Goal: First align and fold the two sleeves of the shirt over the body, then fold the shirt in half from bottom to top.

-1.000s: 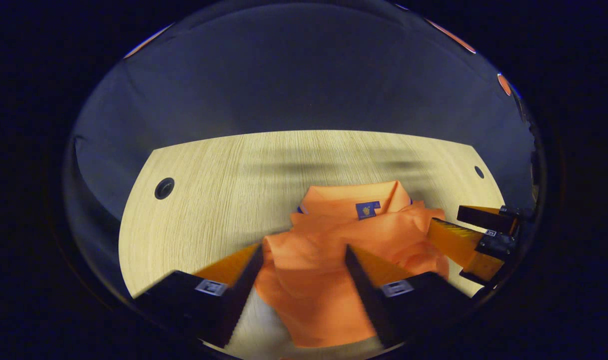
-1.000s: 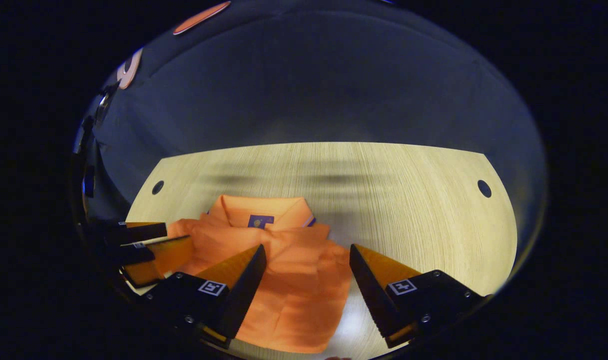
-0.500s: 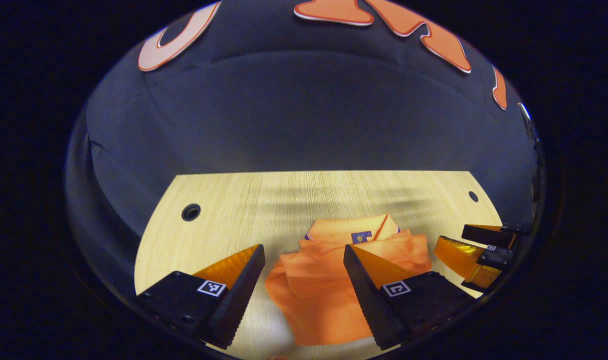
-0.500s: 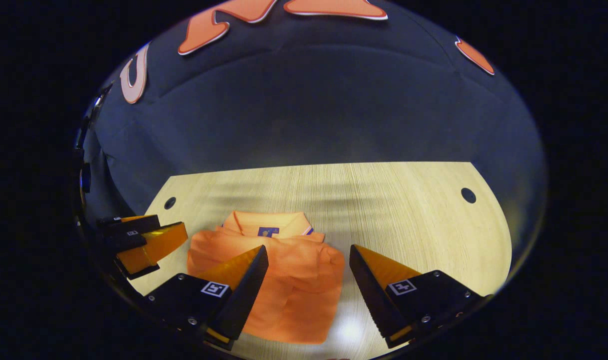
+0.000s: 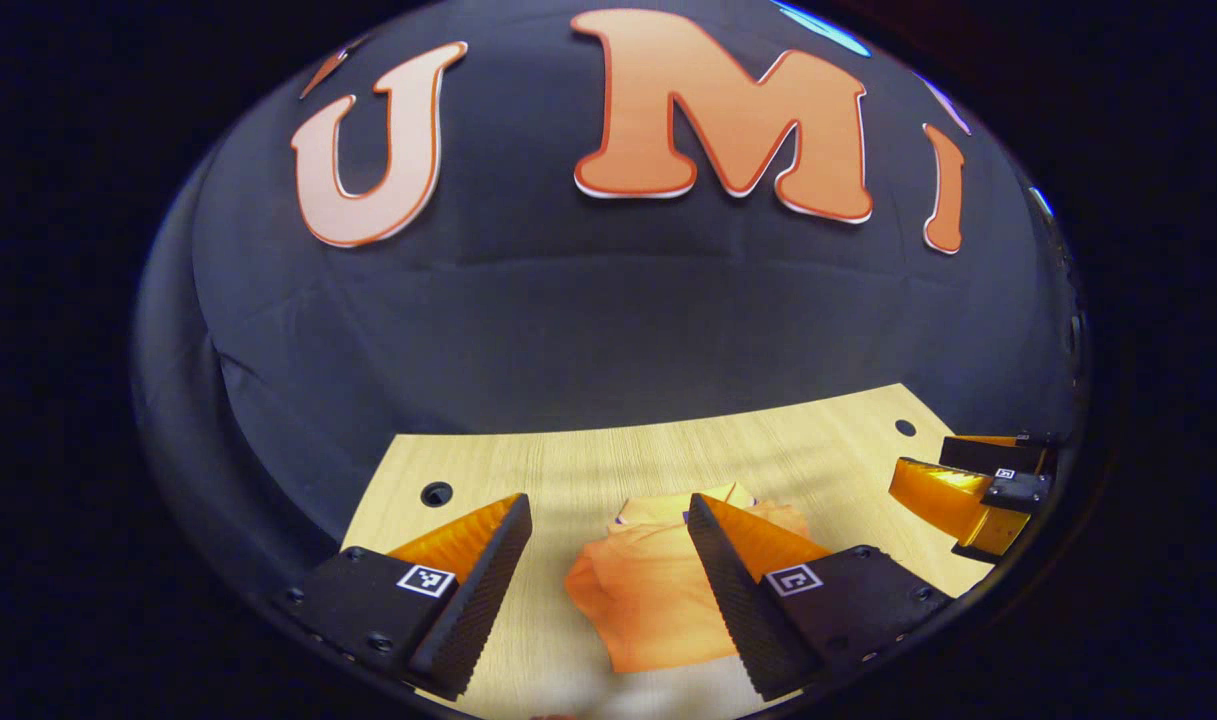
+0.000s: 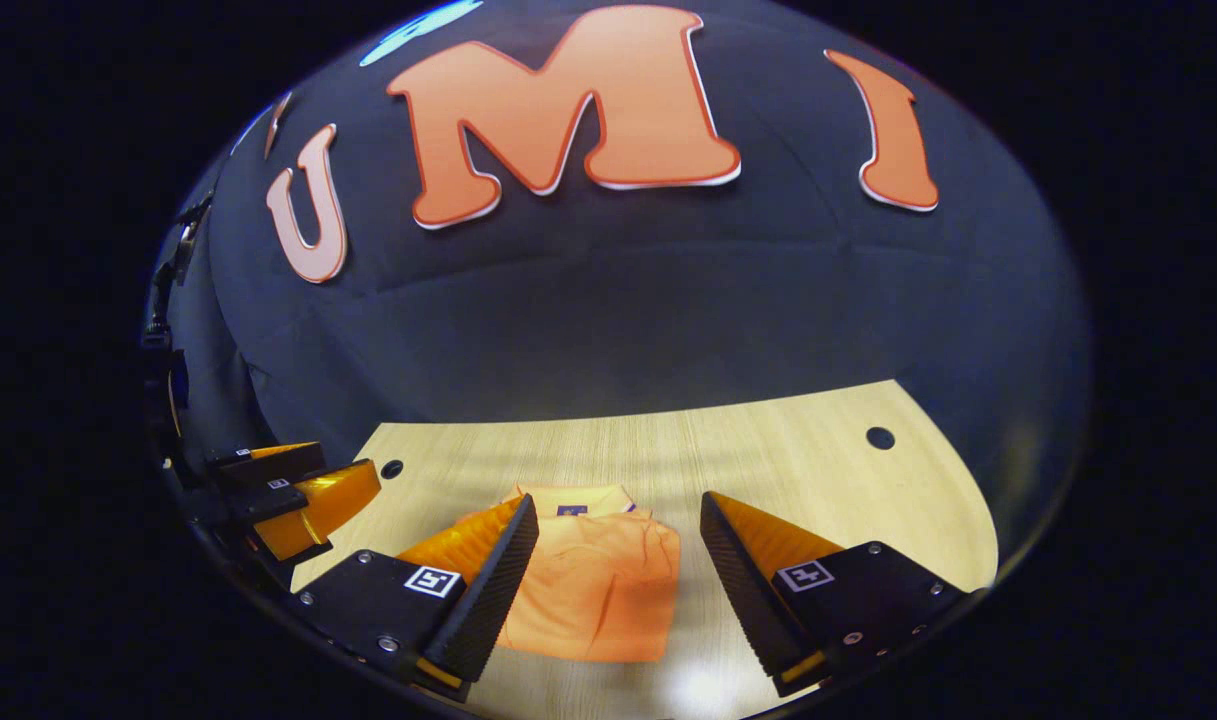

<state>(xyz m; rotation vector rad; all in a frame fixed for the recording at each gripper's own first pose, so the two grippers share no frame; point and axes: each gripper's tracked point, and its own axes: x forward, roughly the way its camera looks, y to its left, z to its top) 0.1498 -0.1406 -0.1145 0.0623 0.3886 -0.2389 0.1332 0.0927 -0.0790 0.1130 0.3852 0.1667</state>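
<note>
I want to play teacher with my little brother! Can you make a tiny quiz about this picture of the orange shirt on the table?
1. True or false: the orange collared polo shirt lies folded on the pale wooden table.
2. Which is right about the left gripper and the right gripper? A: both hold the shirt. B: both have open jaws and hold nothing. C: one is shut on the collar.
3. Fill in: the shirt's collar points toward the booth's black cloth ____.

Key: 1 true; 2 B; 3 wall.
</note>
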